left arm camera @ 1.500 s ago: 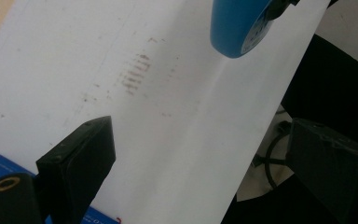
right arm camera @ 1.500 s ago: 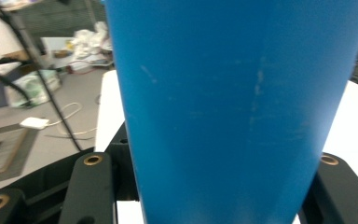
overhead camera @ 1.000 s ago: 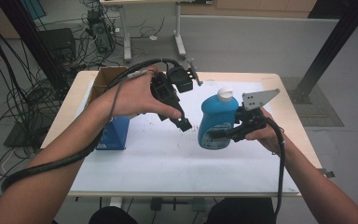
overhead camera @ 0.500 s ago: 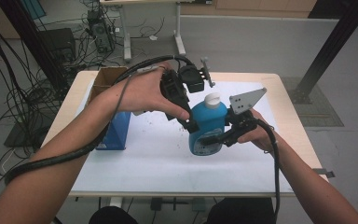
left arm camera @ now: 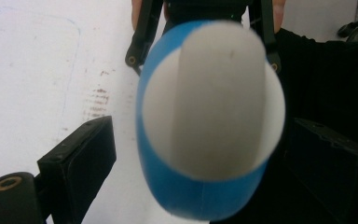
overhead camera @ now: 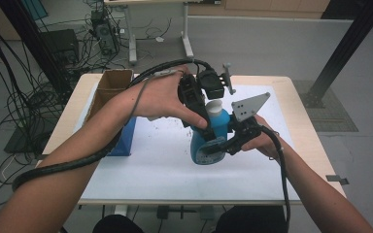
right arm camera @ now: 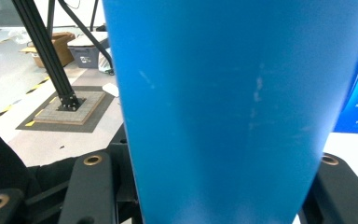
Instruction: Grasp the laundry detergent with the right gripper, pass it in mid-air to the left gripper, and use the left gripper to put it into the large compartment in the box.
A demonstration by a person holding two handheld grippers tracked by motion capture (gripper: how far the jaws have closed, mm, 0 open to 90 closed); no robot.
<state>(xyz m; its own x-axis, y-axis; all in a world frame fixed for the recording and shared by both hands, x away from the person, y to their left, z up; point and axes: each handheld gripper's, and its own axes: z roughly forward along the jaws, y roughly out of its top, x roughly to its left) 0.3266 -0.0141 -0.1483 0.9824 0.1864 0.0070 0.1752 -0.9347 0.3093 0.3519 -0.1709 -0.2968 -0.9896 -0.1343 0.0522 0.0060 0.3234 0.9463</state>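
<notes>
A blue bottle (overhead camera: 207,141) with a white cap (overhead camera: 214,107) stands over the middle of the white mat, leaning a little. My right gripper (overhead camera: 219,145) is shut on its body from the right side; in the right gripper view the blue bottle (right arm camera: 223,107) sits between the black jaws of my right gripper (right arm camera: 216,186). My left gripper (overhead camera: 209,114) points down over the bottle's top. In the left gripper view the white cap (left arm camera: 214,102) lies between the jaws of my left gripper (left arm camera: 205,156), which stands open, with a gap showing on the left side.
A blue carton (overhead camera: 126,138) stands at the left of the white mat (overhead camera: 165,170), with an open cardboard box (overhead camera: 112,83) behind it at the table's far left corner. A black frame post (overhead camera: 345,53) rises beyond the right side. Cables lie on the floor at left.
My right gripper has carried the bottle left and nearer the person. My left gripper has moved right, from beside the bottle to above its cap.
</notes>
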